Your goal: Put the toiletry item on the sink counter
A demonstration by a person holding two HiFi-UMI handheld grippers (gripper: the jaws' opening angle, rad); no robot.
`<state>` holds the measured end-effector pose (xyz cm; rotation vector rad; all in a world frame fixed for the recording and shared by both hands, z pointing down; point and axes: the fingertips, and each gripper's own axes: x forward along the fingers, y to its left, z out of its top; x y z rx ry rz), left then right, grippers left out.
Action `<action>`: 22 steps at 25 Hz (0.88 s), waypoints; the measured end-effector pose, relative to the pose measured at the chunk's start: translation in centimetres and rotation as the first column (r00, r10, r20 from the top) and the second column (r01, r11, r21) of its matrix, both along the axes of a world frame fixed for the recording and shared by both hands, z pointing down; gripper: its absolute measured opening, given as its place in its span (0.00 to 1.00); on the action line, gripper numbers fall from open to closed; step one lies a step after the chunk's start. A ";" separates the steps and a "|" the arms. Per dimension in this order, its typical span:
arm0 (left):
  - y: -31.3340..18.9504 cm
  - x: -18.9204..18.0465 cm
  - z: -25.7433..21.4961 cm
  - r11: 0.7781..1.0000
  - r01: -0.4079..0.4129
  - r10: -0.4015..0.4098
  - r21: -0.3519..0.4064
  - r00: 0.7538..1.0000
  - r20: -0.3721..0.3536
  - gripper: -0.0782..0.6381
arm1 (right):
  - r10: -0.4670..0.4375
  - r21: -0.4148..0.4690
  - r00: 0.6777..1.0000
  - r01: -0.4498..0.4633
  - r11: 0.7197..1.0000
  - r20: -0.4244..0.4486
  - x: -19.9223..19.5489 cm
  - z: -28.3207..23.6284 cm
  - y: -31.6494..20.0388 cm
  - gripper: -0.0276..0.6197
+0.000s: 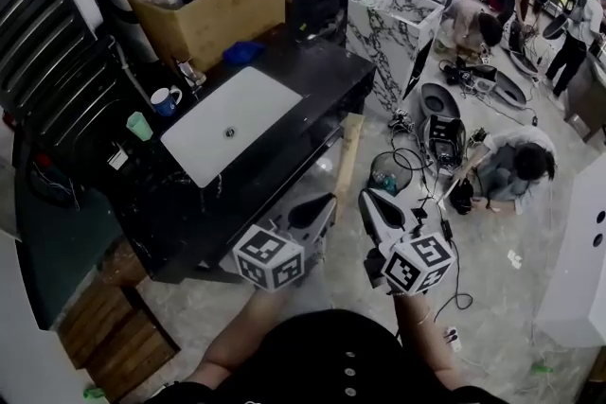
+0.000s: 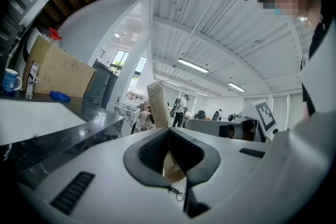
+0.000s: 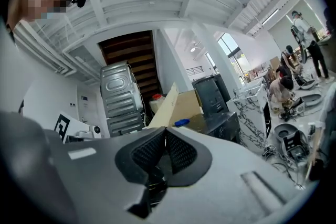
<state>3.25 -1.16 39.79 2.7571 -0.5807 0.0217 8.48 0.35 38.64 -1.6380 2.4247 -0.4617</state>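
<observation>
Two grippers hover just short of the dark worktop (image 1: 317,76), the carry unfinished. Our left gripper (image 2: 168,131) clenches its fingers on the beige toiletry item (image 2: 158,105) low down, so it stands upright (probably ready to set beside the white basin (image 1: 232,123)). Our right gripper (image 3: 164,134) has its fingers pressed together on nothing, idle.

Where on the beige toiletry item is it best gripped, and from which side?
Grip the beige toiletry item near one end, across its narrow width, coming in from that end. The left claw holds it this way: the slim body fits between the closed pads, and the long part stands free beyond them. That probably makes it easy to lay on the sink counter.
</observation>
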 end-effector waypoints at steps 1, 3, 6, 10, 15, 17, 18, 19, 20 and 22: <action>-0.6 0.4 0.0 1.000 -0.005 0.005 -0.001 1.000 -0.006 0.13 | 0.005 0.002 1.000 -0.005 1.000 -0.002 0.4 0.0 -0.5 0.05; -2.1 1.4 0.0 1.000 -0.016 0.016 0.001 1.000 -0.012 0.13 | 0.024 0.005 1.000 -0.024 1.000 -0.010 1.4 0.2 -1.4 0.05; -4.5 3.2 0.0 0.999 -0.042 0.042 0.005 0.999 -0.014 0.13 | 0.067 -0.012 0.998 -0.067 0.998 -0.013 3.5 0.9 -3.2 0.05; -8.4 4.6 -0.4 0.999 -0.050 0.051 0.014 0.998 -0.036 0.13 | 0.093 -0.018 0.996 -0.093 0.995 -0.016 5.6 1.0 -7.2 0.05; -14.5 6.3 -1.6 0.998 -0.069 0.067 -0.012 0.994 -0.088 0.13 | 0.088 -0.007 0.995 -0.088 0.996 -0.036 6.1 -0.1 -13.3 0.05; -16.7 7.4 -2.4 0.996 -0.090 0.090 0.002 0.992 -0.093 0.13 | 0.106 -0.007 0.994 -0.106 0.994 -0.037 7.1 -0.4 -15.5 0.05; -17.8 7.9 -2.8 0.995 -0.102 0.103 0.011 0.990 -0.092 0.13 | 0.120 -0.005 0.992 -0.120 0.993 -0.032 7.7 -0.6 -16.7 0.05; -18.8 8.2 -3.1 0.993 -0.112 0.114 0.019 0.989 -0.091 0.13 | 0.133 0.000 0.991 -0.134 0.991 -0.026 8.2 -0.8 -17.8 0.05; -19.9 8.4 -3.2 0.992 -0.120 0.122 0.028 0.989 -0.090 0.13 | 0.143 0.008 0.989 -0.143 0.990 -0.022 8.6 -1.0 -18.9 0.05; -22.2 8.6 -3.7 0.991 -0.123 0.127 0.042 0.988 -0.092 0.13 | 0.153 0.027 0.988 -0.153 0.988 -0.023 9.2 -1.7 -21.3 0.05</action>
